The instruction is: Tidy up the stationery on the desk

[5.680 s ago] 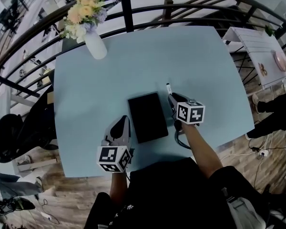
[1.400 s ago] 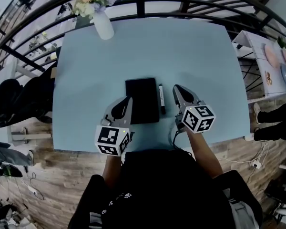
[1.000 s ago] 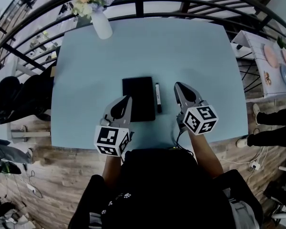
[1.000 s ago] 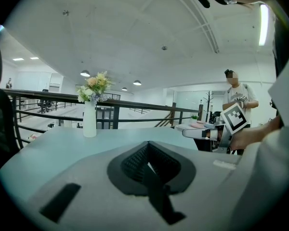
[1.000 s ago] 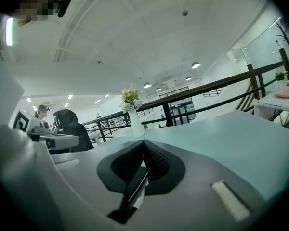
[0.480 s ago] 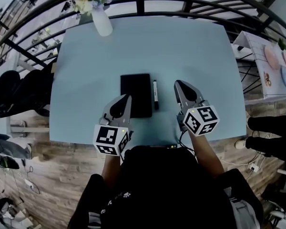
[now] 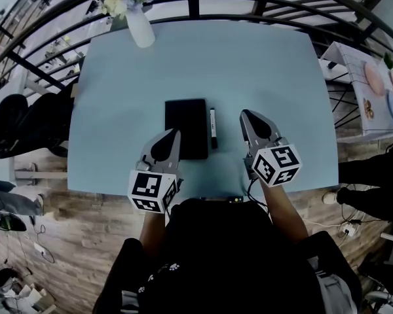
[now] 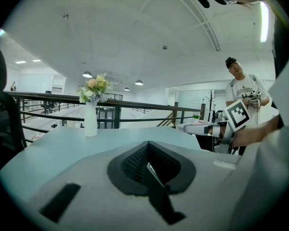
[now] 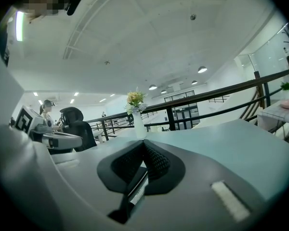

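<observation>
The black notebook (image 7: 186, 128) lies square at the frame's centre on the pale blue desk (image 7: 268, 70), with the pen (image 7: 212, 127) parallel just beside its right edge. Tidying looks finished, as nothing else loose shows. Just below them, the left gripper (image 7: 171, 136) and right gripper (image 7: 247, 117) have jaws pressed together, holding nothing. A flower vase (image 7: 139, 30) stands at upper left.

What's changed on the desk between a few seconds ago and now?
The right tool, which had the black-and-white marker pen at its tip, has let it go and drawn back to the right, shut and empty. The pen lies on the pale blue table beside the right edge of the black rectangular notebook. The left tool, shut, stays at the notebook's near left corner; the white vase of flowers is unmoved.
</observation>
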Motion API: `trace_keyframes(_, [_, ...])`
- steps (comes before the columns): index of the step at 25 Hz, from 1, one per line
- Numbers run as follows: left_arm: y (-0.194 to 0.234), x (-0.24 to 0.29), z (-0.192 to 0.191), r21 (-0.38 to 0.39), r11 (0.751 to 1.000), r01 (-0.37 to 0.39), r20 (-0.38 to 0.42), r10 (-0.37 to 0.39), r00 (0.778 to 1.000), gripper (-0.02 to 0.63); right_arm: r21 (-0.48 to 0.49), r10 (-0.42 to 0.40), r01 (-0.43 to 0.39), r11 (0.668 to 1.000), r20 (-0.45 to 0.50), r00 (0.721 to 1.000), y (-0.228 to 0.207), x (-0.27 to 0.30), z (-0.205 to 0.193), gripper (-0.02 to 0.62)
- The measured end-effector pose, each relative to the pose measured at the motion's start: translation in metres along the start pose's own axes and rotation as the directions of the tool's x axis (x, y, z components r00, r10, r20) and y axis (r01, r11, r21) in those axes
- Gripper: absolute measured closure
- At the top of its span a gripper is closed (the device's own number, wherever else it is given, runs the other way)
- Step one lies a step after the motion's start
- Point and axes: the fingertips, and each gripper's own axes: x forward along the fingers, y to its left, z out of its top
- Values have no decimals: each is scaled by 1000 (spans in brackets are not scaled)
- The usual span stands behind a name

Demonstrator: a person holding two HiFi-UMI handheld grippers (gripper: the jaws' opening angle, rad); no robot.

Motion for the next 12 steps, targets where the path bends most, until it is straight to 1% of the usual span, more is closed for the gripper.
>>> trace_keyframes(12, [4, 3, 1, 1, 1000, -5, -4, 5, 1000, 612, 9, 7, -7, 1000, -1, 1000, 0, 4, 0, 583])
